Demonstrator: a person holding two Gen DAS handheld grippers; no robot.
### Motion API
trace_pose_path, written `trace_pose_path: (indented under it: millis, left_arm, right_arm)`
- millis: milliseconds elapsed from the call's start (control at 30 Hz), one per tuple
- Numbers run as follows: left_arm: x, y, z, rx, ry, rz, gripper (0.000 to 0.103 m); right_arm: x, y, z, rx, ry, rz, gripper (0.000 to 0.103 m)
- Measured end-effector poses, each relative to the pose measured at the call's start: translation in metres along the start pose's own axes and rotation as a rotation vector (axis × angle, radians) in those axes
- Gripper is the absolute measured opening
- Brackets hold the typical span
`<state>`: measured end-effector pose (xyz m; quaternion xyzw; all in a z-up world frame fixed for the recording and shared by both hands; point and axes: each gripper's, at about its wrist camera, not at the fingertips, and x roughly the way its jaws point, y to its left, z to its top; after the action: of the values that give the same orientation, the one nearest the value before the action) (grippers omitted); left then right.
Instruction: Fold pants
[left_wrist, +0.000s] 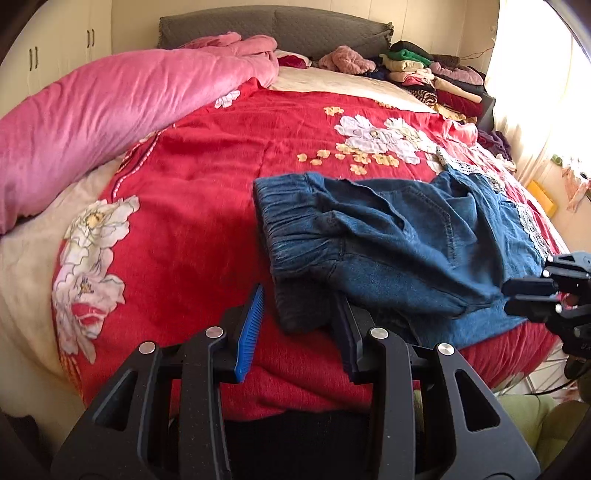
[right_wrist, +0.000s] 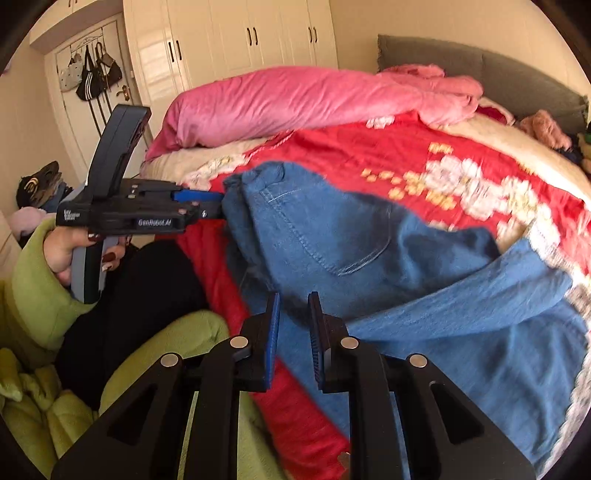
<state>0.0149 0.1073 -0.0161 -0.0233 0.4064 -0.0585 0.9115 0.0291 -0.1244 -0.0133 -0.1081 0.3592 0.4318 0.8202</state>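
Jeans (left_wrist: 399, 254) lie crumpled at frame centre on the red bedspread (left_wrist: 192, 206). Left gripper (left_wrist: 295, 328) spread wide — waistband corner between its fingers. Right gripper (right_wrist: 293, 339) parted, grasping nothing.

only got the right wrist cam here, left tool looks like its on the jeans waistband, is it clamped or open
observer: Open. In the left wrist view the left tool has its fingers wide apart, and the near corner of the jeans at the waistband looks to sit between them, ungripped.
operator: ok, whats up at the far right corner of the bed, i can barely see it
observer: A pile of folded clothes sits against the grey headboard, well apart from the jeans.
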Motion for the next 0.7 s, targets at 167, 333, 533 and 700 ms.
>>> trace_pose_path:
  millis: [167,333,533,700]
  left_arm:
    - [-0.015,0.006,-0.001,-0.03,-0.023,-0.001,0.029]
    - [-0.02,0.014,0.002,-0.07,-0.038,-0.005,0.035]
    - [-0.006,0.01,0.013,-0.084,-0.016,-0.042,0.048]
    - [0.017,0.016,0.026,-0.148,0.018,-0.082,0.043]
  right_arm:
    - [0.004,0.006,-0.008,-0.03,0.023,-0.025,0.015]
    - [-0.007,0.01,-0.01,-0.126,0.002,-0.107,0.026]
    - [0.006,0.017,-0.013,-0.289,0.046,-0.21,0.035]
    - [0.031,0.019,-0.008,-0.384,0.101,-0.287,0.045]
